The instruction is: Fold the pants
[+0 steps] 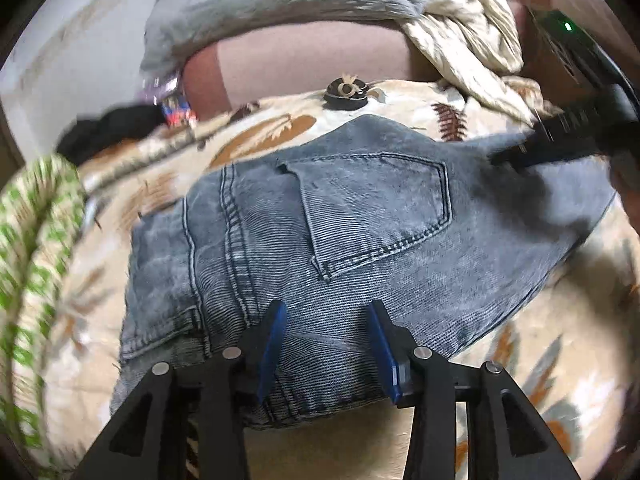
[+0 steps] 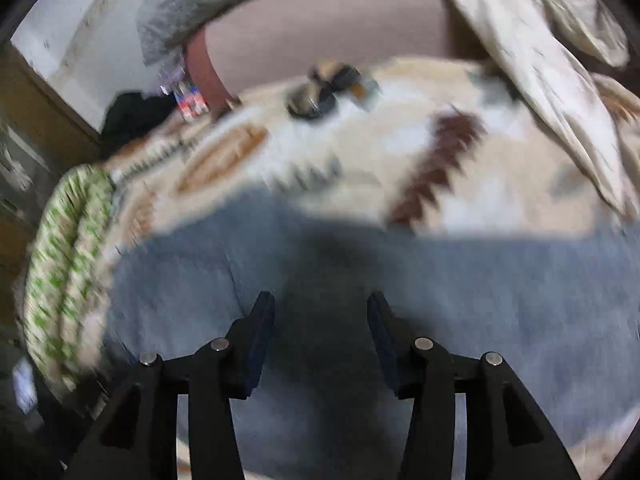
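Though right view blurs, jeans (image 1: 340, 232) lie folded, near edge cut off.

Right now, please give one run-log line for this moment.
folded blue denim jeans on patterned blanket | left gripper open | right gripper open

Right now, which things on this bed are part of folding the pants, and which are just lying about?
Part of the job:
jeans
left gripper
right gripper

Lying about:
cream crumpled cloth
grey pillow
small black round object
black garment
green patterned fabric
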`<act>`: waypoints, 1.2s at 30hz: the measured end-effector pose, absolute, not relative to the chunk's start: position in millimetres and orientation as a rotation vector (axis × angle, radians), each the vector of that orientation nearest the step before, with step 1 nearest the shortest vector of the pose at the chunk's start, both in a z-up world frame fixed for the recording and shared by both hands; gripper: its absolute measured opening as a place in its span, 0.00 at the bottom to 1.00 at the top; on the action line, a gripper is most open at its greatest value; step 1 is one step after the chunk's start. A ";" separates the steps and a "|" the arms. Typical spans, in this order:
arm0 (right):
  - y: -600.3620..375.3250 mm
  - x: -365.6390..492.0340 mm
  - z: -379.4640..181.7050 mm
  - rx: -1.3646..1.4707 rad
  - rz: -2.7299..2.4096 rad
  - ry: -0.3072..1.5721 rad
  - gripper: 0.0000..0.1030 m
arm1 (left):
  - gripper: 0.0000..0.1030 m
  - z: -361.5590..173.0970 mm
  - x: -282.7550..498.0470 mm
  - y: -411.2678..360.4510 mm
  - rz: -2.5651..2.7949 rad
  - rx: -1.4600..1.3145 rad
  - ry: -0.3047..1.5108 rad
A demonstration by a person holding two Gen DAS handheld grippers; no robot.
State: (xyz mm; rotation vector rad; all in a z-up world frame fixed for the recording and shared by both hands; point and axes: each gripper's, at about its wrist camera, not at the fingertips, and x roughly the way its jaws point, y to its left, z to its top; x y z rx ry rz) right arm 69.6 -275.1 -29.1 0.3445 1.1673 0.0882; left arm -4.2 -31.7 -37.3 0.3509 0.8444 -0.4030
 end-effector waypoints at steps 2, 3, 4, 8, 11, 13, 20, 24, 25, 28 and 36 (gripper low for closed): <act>-278.2 52.3 -54.4 0.318 0.053 1.239 0.48 | 0.45 -37.8 -5.8 -31.6 -0.400 0.369 0.826; -281.1 46.2 -60.2 0.321 0.054 1.248 0.48 | 0.46 -37.2 -5.9 -29.7 -0.402 0.361 0.821; -283.3 37.9 -56.9 0.319 0.071 1.204 0.48 | 0.46 -36.2 -5.9 -27.0 -0.406 0.349 0.813; -307.9 8.1 -29.9 0.352 0.094 1.123 0.48 | 0.49 -34.5 -7.8 -22.8 -0.414 0.329 0.778; -355.1 -25.8 -4.3 0.465 0.061 0.954 0.57 | 0.53 -33.5 -13.4 -22.8 -0.400 0.325 0.746; -399.2 -53.0 5.8 0.577 -0.001 0.834 0.63 | 0.57 -32.2 -16.8 -25.4 -0.382 0.327 0.733; -521.4 -113.8 -24.5 1.147 -0.153 0.671 0.64 | 0.71 0.0 -19.2 -70.8 -0.423 0.359 0.725; -545.4 -122.8 -45.9 1.304 -0.195 0.706 0.64 | 0.75 29.8 -10.0 -134.7 -0.527 0.403 0.714; -547.9 -123.4 -46.9 1.308 -0.204 0.712 0.64 | 0.75 34.4 -5.6 -151.2 -0.551 0.403 0.725; -552.7 -123.5 -52.3 1.332 -0.195 0.737 0.64 | 0.76 42.5 9.2 -203.1 -0.626 0.436 0.765; -568.9 -140.4 -69.9 1.422 -0.258 0.725 0.64 | 0.76 34.9 45.3 -329.1 -0.781 0.526 0.883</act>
